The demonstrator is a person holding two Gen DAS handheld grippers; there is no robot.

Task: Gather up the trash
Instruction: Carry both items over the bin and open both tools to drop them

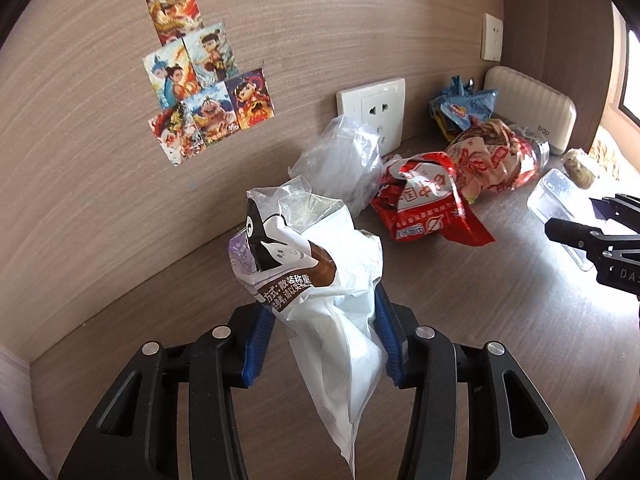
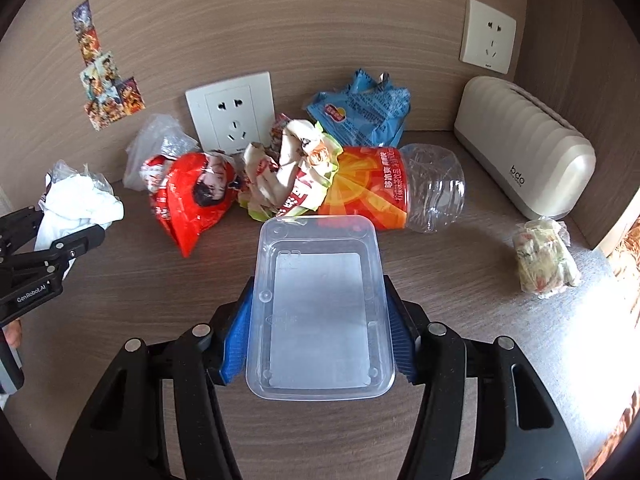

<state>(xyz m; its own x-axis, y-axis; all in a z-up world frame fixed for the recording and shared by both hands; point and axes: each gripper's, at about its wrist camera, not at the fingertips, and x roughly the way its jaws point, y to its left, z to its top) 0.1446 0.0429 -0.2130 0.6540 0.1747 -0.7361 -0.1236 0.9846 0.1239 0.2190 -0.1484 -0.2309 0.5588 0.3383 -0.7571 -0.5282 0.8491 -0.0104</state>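
Clamped between the blue pads of the right gripper (image 2: 318, 332) is a clear rectangular plastic food container (image 2: 318, 308), its long axis running straight ahead along the fingers, its far short edge pointing at the litter heaped along the wood-grain wall. That heap lies directly forward of this hand: a crushed clear bottle with an orange label (image 2: 394, 188) lying on its side, crosswise to the container, with a crumpled red snack packet (image 2: 188, 196) to its left and a blue crisp bag (image 2: 360, 110) behind. A small wrapped bundle (image 2: 546, 260) sits apart on the right. The left gripper (image 1: 326, 334) is closed on a white and brown printed plastic bag (image 1: 320, 280), held up off the brown desk (image 1: 460, 300). Both hands look full, so neither seems free for another pickup yet; the right is nearer the bottle.
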